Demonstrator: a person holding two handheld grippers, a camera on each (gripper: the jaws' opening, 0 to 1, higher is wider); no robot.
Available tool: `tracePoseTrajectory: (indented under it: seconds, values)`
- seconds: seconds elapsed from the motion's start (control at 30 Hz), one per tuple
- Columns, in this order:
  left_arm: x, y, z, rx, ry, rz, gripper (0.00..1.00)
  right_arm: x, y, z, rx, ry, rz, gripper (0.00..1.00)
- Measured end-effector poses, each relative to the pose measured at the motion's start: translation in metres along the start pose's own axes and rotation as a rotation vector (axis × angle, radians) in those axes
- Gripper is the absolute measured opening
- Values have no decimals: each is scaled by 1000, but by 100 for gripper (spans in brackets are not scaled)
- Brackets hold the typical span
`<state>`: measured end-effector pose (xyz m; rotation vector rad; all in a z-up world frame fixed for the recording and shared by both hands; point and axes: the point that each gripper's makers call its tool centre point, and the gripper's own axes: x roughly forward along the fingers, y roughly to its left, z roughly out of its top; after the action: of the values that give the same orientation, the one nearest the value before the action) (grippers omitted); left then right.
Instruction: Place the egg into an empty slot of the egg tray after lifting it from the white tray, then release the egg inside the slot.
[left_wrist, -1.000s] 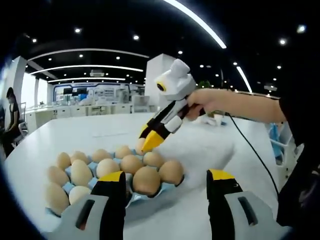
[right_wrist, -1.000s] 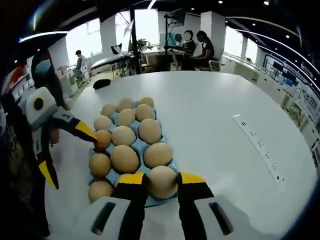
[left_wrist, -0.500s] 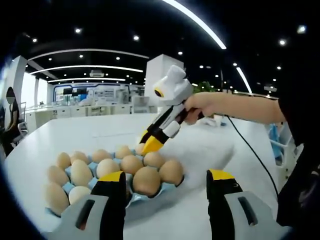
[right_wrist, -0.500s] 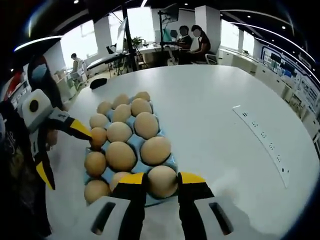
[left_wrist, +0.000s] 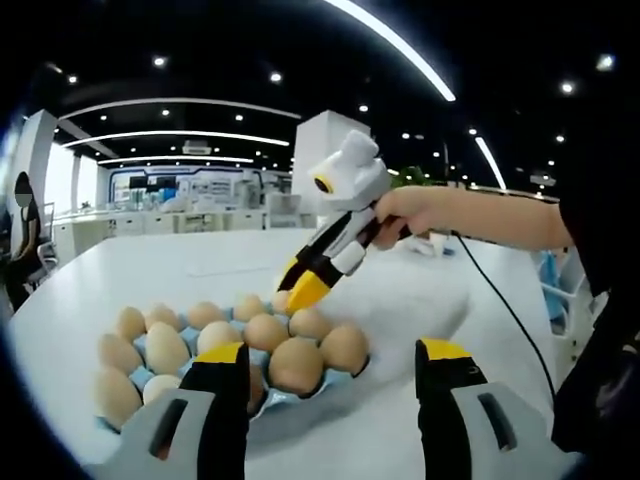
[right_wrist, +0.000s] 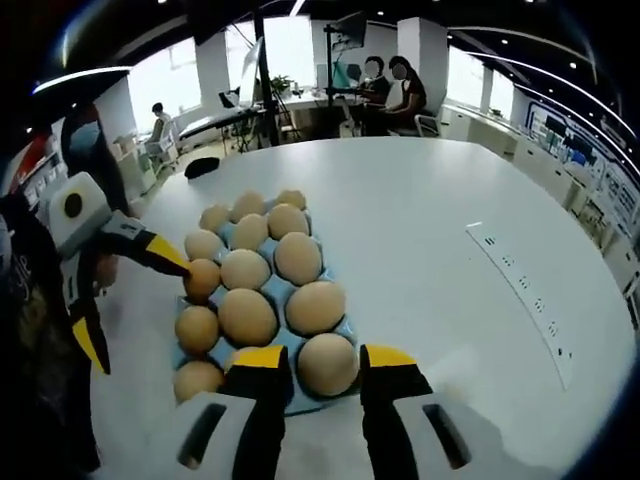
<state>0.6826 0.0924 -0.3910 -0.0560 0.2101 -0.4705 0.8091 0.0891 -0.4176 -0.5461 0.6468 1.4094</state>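
A blue egg tray (right_wrist: 340, 322) (left_wrist: 190, 335) holding several brown eggs lies on the white table. My right gripper (right_wrist: 326, 372) stands at the tray's near corner, its yellow-tipped jaws a little apart on either side of an egg (right_wrist: 328, 364) that rests in the corner slot, with a thin gap on each side. In the left gripper view the right gripper (left_wrist: 303, 289), held by a hand, points down at that far corner egg (left_wrist: 283, 300). My left gripper (left_wrist: 335, 365) is open and empty, jaws wide apart in front of the tray. It also enters the right gripper view as the left gripper (right_wrist: 143, 320), beside the tray's left edge.
The round white table (right_wrist: 430, 220) stretches wide to the right of the tray, with a flush power strip (right_wrist: 520, 300) in it. A dark object (right_wrist: 205, 167) lies near the far edge. People sit at desks (right_wrist: 385, 90) far behind. A black cable (left_wrist: 500, 295) trails from the right gripper.
My right gripper's jaws have spread slightly off the egg, which stays in the corner slot. In the left gripper view the right gripper has risen a little. The left gripper stays open.
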Motion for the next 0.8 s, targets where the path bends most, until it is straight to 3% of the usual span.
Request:
tracePoseTrajectory:
  seconds: [0.33, 0.6, 0.8]
  values:
    - [-6, 16, 6, 11, -4, 12, 68, -30, 14, -5, 6, -29, 4, 40]
    - [-10, 28, 13, 26, -5, 34, 69, -62, 19, -28, 43, -62, -27, 49]
    - [-9, 22, 9, 35, 9, 38, 69, -80, 23, -43, 50, -90, -51, 52]
